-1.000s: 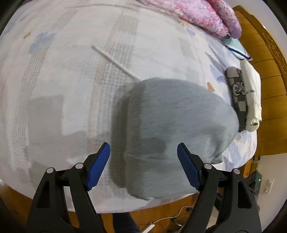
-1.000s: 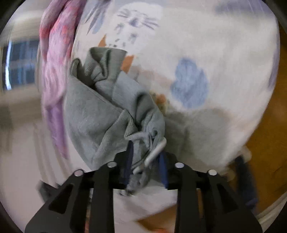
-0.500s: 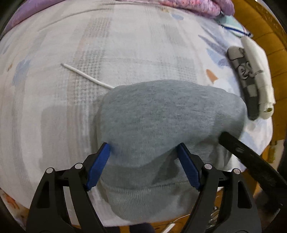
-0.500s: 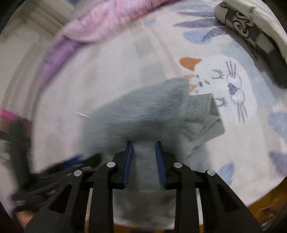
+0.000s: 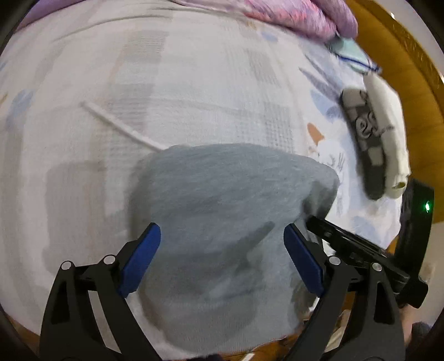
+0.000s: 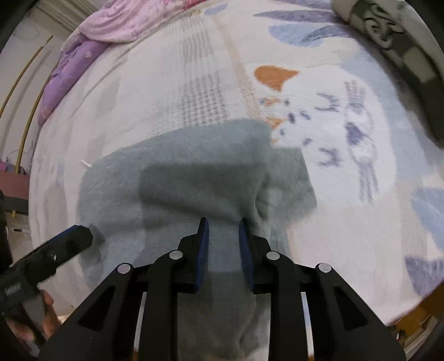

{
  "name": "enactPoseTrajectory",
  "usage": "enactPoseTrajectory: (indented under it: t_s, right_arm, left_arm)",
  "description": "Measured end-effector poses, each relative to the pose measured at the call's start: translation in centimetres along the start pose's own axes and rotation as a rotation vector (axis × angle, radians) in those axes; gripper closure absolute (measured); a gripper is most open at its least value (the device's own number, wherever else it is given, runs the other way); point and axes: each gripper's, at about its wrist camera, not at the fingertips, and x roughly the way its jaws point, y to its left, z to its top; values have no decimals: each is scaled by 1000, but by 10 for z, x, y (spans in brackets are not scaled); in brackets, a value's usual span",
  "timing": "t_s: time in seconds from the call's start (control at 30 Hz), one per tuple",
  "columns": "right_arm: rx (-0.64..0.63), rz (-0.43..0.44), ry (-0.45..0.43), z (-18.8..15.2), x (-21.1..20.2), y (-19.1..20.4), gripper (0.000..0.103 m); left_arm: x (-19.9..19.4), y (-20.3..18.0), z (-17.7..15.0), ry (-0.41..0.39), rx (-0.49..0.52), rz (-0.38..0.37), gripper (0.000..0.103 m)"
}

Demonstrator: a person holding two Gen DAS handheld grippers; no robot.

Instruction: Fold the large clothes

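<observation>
A grey sweatshirt (image 5: 227, 188) (image 6: 188, 166) lies folded into a flat block near the front edge of the bed. My left gripper (image 5: 221, 227) hovers over its near part. Its jaws are opening wide, with the cloth below them and the pads clear of it. My right gripper (image 6: 223, 220) points down at the sweatshirt's right side. Its narrow jaws are shut on a fold of the grey cloth, which creases at the fingertips. The right gripper (image 5: 313, 222) shows at the garment's right edge in the left wrist view. The left gripper (image 6: 80, 233) sits at the garment's left edge.
A white cord (image 5: 119, 125) lies on the patterned bedspread (image 5: 166, 69) beyond the sweatshirt. Folded clothes (image 5: 374, 138) (image 6: 402, 47) are stacked at the right. A pink and purple quilt (image 5: 291, 14) (image 6: 111, 22) sits at the far side, by the wooden bed frame (image 5: 416, 83).
The right gripper swung round from a bunched, lifted handful of cloth to the flat folded sweatshirt and came into the left view. The left jaws widened a little.
</observation>
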Motion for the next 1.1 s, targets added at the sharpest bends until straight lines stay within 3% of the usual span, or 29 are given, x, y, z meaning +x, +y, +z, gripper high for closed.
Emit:
enactPoseTrajectory:
  t_s: [0.17,0.27,0.37,0.47,0.63,0.67,0.73,0.77,0.87,0.9,0.93,1.1]
  right_arm:
    - [7,79,24,-40,-11,11,79]
    - [25,43,70,-56,12,-5,83]
    - [12,44,59,-60,27,-14,88]
    - [-34,16,58,-56,32,-7,88]
    - [61,62,32,-58,30,-15,87]
    - [98,84,24,-61,27,-20,85]
    - [169,113,19,-65,21,-25,84]
    - [197,123,16,-66,18,-30,83]
    - [359,205,-28,-78,-4,-45,61]
    - [435,234,-50,-85,-13,-52,38]
    - [499,260,-68,-92,-19,-56,30]
    - [845,390,-88,-139,-27,-69,23]
  left_arm:
    - [-7,39,-37,57,-134,-74,13]
    - [4,50,-60,119,-202,-124,13]
    - [17,51,-83,163,-229,-160,13]
    - [27,51,-95,140,-253,-160,13]
    - [43,63,-101,138,-367,-228,12]
    - [43,63,-102,135,-374,-234,13]
    - [44,61,-99,143,-376,-274,41]
    - [42,58,-96,153,-381,-266,45]
    - [30,46,-90,145,-322,-252,63]
    - [24,45,-88,137,-321,-266,65]
    - [18,44,-86,130,-319,-276,66]
    - [-12,28,-64,98,-303,-336,68]
